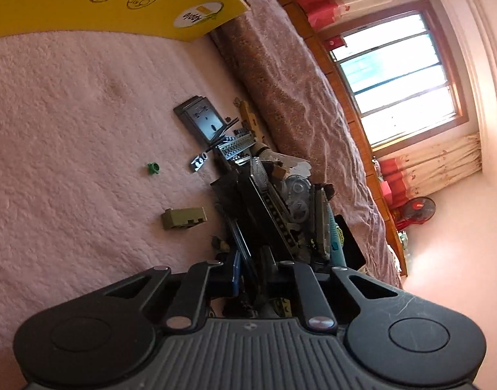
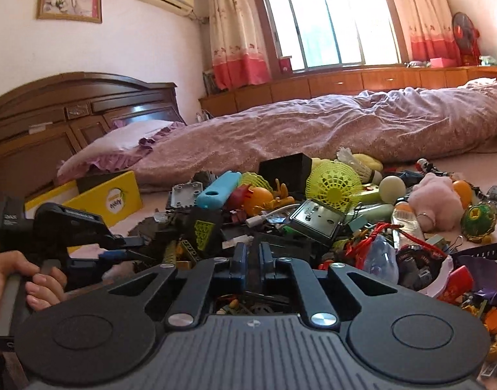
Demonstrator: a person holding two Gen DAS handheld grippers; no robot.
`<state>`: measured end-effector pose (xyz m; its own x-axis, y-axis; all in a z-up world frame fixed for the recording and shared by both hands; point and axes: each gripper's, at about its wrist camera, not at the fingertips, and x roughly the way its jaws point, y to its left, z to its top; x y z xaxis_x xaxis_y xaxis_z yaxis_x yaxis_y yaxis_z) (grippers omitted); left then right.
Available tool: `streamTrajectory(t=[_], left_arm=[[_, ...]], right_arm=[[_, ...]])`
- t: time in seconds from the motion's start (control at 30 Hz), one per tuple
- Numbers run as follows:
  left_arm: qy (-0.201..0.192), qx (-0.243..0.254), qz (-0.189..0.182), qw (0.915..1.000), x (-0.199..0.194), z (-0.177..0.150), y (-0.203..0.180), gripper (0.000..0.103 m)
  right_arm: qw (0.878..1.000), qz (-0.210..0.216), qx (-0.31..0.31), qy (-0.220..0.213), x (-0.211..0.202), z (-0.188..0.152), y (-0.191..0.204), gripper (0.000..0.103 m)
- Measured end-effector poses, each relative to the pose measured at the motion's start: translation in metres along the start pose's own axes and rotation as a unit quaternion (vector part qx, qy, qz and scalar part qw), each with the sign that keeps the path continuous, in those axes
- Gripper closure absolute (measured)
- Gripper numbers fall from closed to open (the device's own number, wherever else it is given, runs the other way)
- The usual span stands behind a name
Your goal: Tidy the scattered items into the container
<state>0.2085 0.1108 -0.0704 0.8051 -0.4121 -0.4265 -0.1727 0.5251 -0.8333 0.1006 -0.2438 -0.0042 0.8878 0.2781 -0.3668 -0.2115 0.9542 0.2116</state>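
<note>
A heap of small toys and parts (image 2: 281,217) lies on the pink fuzzy blanket (image 1: 69,130). The yellow cardboard box (image 2: 118,200) stands behind it at the left; in the left wrist view the yellow box (image 1: 85,3) fills the top edge. My left gripper (image 1: 256,269) is shut on a dark flat piece (image 1: 248,214) at the heap's edge; the right wrist view shows the left gripper (image 2: 128,248) held by a hand (image 2: 7,279). My right gripper (image 2: 254,253) is low over the heap, blue pads nearly together on a thin dark piece (image 2: 255,269).
Loose on the blanket lie a green stud (image 1: 153,168), an olive brick (image 1: 183,217) and a grey socket plate (image 1: 202,120). A rolled quilt (image 2: 313,126) lies behind the heap. A pink plush (image 2: 433,198), yellow shuttlecock (image 2: 333,185) and blue case (image 2: 219,190) top the heap.
</note>
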Motion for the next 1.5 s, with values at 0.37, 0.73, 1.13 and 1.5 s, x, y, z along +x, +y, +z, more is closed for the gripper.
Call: streamTrajectory(t=[0.37,0.73,1.13,1.5], left_arm=[[-0.038,0.013,-0.108,0.9933,-0.044,-0.005,-0.018,0.098],[-0.043,0.029,-0.083,0.9952,-0.044,-0.006,-0.019,0.074],[0.011,0.282,0.022,0.9592,-0.029,-0.054,-0.066,0.017],[0.052,0.178,0.021,0.9824,-0.006,-0.049,-0.033,0.098]], right_arm=[[0.994,-0.063,-0.091,0.015,0.016,-0.011,0.015,0.031],[0.988,-0.1,-0.116,0.02,0.028,-0.015,0.018,0.076],[0.987,-0.095,-0.128,0.001,0.017,-0.014,0.023,0.092],[0.987,-0.096,-0.114,-0.057,-0.008,0.003,0.02,0.098]])
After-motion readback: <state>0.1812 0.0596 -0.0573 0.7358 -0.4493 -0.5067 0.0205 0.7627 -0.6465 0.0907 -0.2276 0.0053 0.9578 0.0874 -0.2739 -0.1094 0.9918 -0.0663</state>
